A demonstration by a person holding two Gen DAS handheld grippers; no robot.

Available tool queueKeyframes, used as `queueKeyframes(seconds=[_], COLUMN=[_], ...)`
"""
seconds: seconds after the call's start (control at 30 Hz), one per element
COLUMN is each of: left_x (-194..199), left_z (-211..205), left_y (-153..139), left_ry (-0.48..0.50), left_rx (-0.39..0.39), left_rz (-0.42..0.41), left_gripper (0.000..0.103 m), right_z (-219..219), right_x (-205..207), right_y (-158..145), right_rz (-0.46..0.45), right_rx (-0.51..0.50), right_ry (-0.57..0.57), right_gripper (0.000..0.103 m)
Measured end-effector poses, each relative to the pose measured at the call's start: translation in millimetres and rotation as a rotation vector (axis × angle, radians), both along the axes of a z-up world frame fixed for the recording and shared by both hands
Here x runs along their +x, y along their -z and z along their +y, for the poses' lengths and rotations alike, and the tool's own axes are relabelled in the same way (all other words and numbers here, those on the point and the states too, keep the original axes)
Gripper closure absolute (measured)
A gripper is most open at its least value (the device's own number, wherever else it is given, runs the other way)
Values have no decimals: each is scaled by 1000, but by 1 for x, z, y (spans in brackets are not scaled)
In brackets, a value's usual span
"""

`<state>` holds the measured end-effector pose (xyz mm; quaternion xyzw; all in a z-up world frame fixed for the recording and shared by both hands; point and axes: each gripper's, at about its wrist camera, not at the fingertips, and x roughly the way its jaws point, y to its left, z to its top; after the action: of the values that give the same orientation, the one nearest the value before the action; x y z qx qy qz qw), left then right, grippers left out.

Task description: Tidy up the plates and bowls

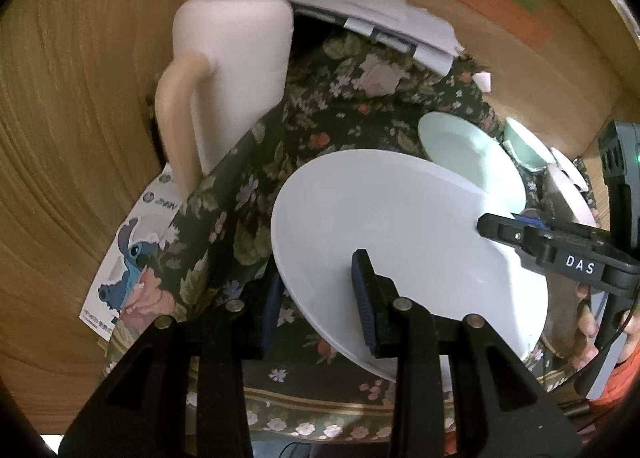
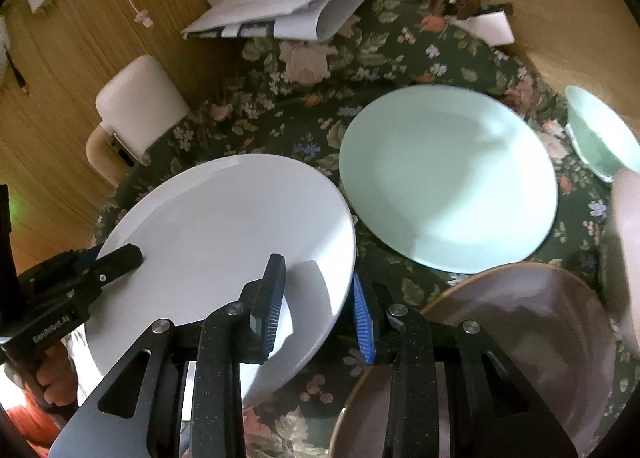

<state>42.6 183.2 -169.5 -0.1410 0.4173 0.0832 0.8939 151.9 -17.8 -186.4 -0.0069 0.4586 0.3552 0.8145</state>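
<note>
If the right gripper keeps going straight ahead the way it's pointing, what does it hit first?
The right gripper already straddles the rim of the round white plate, so pushing on would likely drive the rim deeper between its fingers. Beyond lies the pale green round plate; depth is unclear.

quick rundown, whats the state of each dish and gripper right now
white plate: tilted, lifted off the tablecloth, gripped at two rim spots
left gripper: jaws straddling the white plate's rim
right gripper: jaws straddling its opposite rim
mint plate: flat, empty
mint bowl: upright
pink plate: flat, empty
</note>
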Motion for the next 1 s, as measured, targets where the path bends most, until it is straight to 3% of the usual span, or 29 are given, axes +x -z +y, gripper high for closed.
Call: queueKeyframes(seconds=[1.0], left_x=[7], left_z=[-90], left_y=[-45], left_ry=[175], left_rx=[40], left_rz=[-131], left_gripper=[69], right_z=[-118], right_x=[-27], right_y=[-40], right_rz=[-96], right_rx=[80], right_ry=[185], right_gripper=[74])
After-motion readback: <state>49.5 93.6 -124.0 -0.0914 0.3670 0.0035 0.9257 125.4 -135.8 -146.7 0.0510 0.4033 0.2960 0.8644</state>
